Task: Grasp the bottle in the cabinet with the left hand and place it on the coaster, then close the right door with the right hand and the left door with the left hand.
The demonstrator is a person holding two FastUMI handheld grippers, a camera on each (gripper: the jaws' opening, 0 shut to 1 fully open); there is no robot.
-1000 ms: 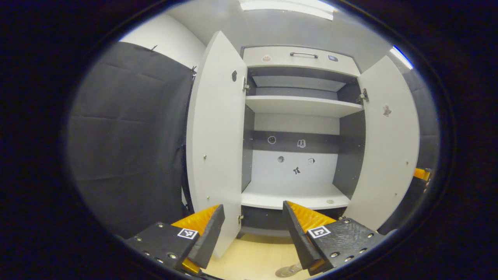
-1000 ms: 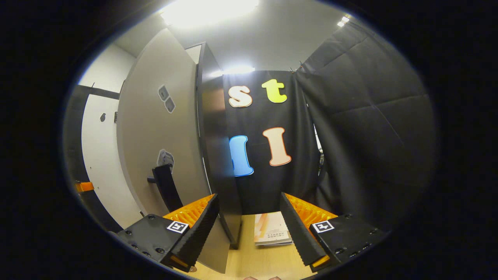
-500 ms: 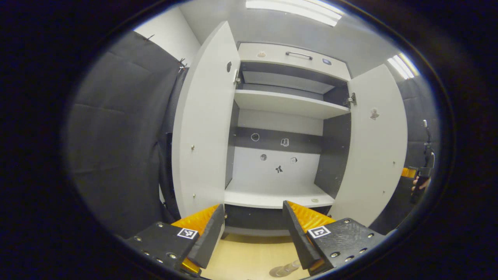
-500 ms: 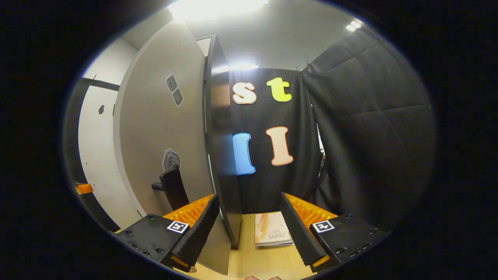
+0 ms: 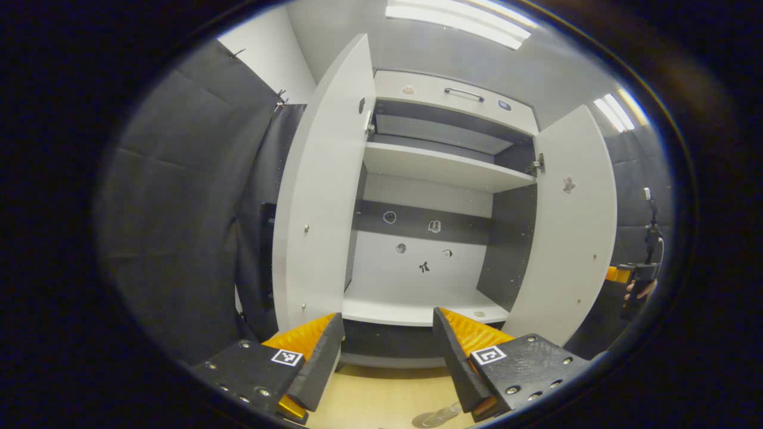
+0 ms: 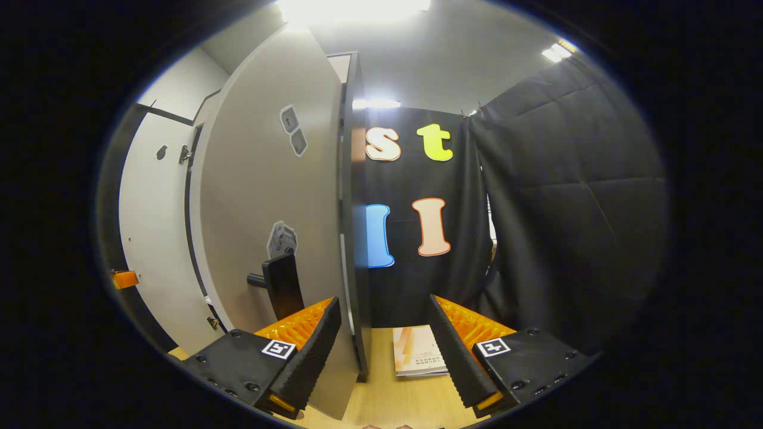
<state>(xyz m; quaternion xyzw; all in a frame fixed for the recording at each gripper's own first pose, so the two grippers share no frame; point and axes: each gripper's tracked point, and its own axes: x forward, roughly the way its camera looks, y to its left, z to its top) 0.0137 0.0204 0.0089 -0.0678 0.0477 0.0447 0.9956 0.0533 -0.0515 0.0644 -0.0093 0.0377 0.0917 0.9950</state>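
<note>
The white cabinet [image 5: 441,167] stands ahead with both doors swung wide and its shelves bare. My left gripper [image 5: 387,351] is open, held back from the lower shelf [image 5: 417,307], nothing between its fingers. A clear bottle [image 5: 438,416] peeks in at the bottom edge on the wooden top, mostly hidden. The left door [image 5: 322,196] is just left of my left gripper. My right gripper [image 6: 384,351] is open at the right door [image 6: 262,196]; the door's dark front edge [image 6: 354,238] stands between its fingers, near the black handle [image 6: 280,286]. The right gripper [image 5: 639,277] and a hand also show beyond the right door [image 5: 566,238].
A thin booklet [image 6: 417,357] lies on the light wooden top [image 6: 387,399] behind the right door. Black cloth walls [image 6: 566,208] close in on both sides. A drawer with a handle [image 5: 465,92] tops the cabinet.
The right gripper has moved in on the right door, whose edge now sits deeper between the fingers. The left gripper's view has shifted slightly; both grippers stay open.
</note>
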